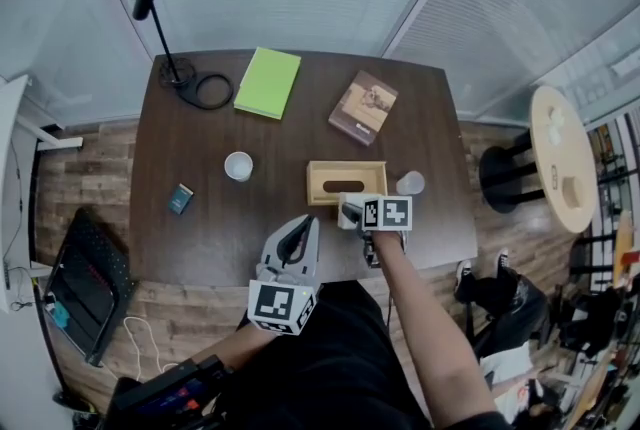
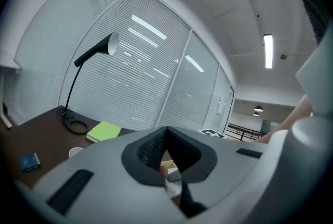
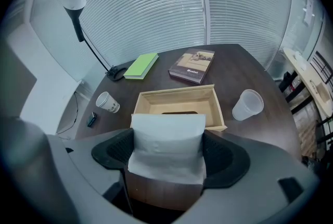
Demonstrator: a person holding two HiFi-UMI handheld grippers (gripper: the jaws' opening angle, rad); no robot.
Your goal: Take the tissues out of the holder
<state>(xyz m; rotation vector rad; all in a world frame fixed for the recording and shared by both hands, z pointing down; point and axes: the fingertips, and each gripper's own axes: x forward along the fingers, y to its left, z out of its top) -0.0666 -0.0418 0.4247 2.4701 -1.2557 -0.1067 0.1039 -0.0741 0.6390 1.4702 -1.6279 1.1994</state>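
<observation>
The right gripper point(image 3: 166, 154) has its fingers clamped on a white stack of tissues point(image 3: 166, 137), outside the wooden holder point(image 3: 179, 99) and just in front of it, over the near part of the table point(image 1: 200, 148). A clear cup point(image 3: 247, 104) stands just right of the holder. The left gripper point(image 1: 293, 240) hangs at the table's near edge, its fingers closed on nothing. Farther back lie a book point(image 1: 363, 107) and a green pad point(image 1: 268, 82)

You saw white tissues point(image 3: 166, 147), a pale wood holder point(image 3: 179, 100), a dark brown table point(image 1: 200, 168), a lime-green notebook point(image 1: 268, 82), a brown book point(image 1: 363, 106), and black-and-white square markers patterned your right gripper point(image 1: 348, 210).
</observation>
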